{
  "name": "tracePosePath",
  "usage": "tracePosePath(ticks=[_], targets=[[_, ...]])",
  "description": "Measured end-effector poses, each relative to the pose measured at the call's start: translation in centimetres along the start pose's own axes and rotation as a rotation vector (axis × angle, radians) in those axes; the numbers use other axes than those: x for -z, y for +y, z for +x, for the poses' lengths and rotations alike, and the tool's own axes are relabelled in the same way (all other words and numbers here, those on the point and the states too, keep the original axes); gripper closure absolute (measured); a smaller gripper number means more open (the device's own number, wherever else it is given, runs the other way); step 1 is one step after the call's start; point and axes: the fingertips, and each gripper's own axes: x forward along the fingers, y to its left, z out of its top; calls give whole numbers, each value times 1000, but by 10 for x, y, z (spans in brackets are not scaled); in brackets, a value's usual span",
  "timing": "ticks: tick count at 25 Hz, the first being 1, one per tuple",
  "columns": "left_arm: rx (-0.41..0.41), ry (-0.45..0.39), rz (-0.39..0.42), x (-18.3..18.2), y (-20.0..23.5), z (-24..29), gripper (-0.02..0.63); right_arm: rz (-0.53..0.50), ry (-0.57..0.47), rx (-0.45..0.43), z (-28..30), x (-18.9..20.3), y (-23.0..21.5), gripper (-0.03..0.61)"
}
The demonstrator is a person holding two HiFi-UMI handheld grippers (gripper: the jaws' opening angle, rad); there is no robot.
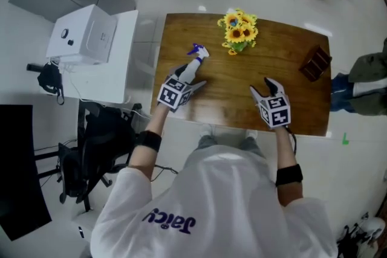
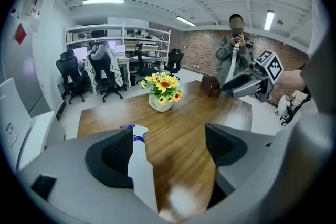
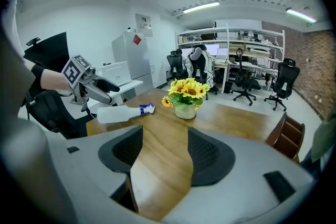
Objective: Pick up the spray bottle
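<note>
Your left gripper (image 2: 169, 149) straddles the spray bottle (image 2: 139, 171) at lower centre, jaws apart; you likely clamp next; right gripper (image 3: 165, 153) gapes empty.

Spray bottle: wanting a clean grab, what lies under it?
The spray bottle lies on its side on the bare wooden table; nothing else shows beneath. In the head view the left gripper covers its base.

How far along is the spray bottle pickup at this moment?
Done: the left gripper is at the spray bottle, open jaws on either side of its body. In hand: nothing gripped; the bottle lies flat on the table. Left: close, lift. The right gripper is open, empty.
</note>
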Motion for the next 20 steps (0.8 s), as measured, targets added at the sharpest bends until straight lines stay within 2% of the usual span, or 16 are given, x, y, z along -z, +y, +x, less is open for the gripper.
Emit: tracePosePath(ticks=[9, 14, 20], targets=[[78, 265, 3, 31, 46, 52, 173, 7, 11, -2, 9, -6, 6, 304], [124, 402, -22, 52, 62, 84, 173, 11, 4, -14, 14, -12, 13, 304], [156, 515, -50, 75, 74, 111, 175, 8, 5, -25, 16, -13, 20, 304]])
